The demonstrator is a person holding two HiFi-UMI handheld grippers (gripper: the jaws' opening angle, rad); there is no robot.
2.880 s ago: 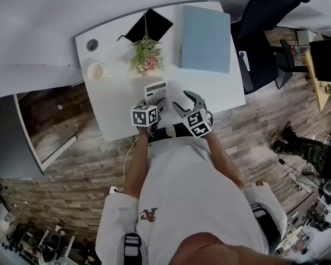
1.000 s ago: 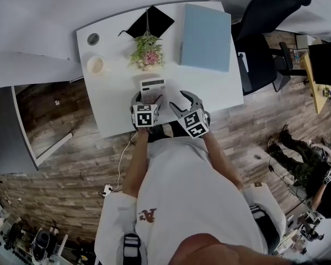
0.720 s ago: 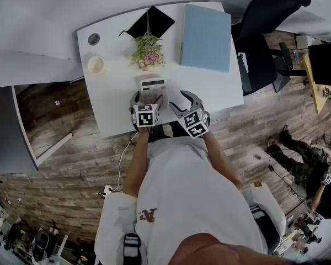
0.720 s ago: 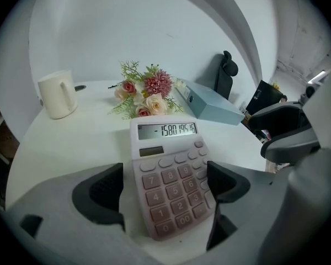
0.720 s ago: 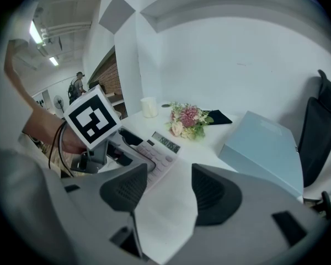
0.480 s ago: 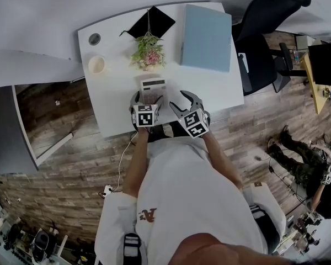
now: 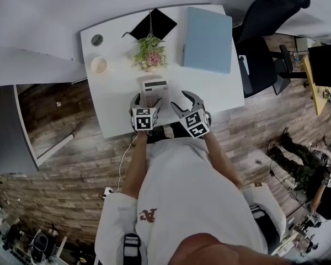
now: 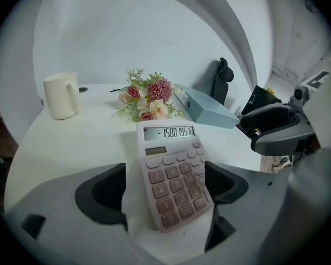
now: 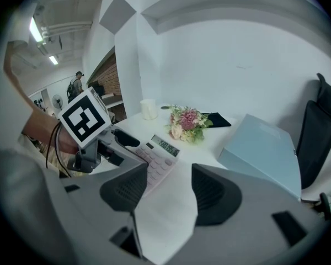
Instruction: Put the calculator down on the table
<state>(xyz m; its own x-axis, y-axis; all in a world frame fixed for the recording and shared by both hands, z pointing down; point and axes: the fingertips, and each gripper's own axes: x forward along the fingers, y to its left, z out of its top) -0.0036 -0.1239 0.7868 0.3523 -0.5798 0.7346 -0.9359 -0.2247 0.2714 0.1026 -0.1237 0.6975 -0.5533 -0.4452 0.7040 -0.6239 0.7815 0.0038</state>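
White worktop, in use. Pink calculator lies flat near the front edge, keys up, digits on its display. Flower bunch is just behind it. Cream mug stands well to the left. Pale blue box is at rear right. Black square item is at the rear edge. Round grommet sits in the rear-left corner.

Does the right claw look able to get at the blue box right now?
Probably yes: the right claw stands open and empty, with only bare table between it and the blue box; the calculator lies off to its left.
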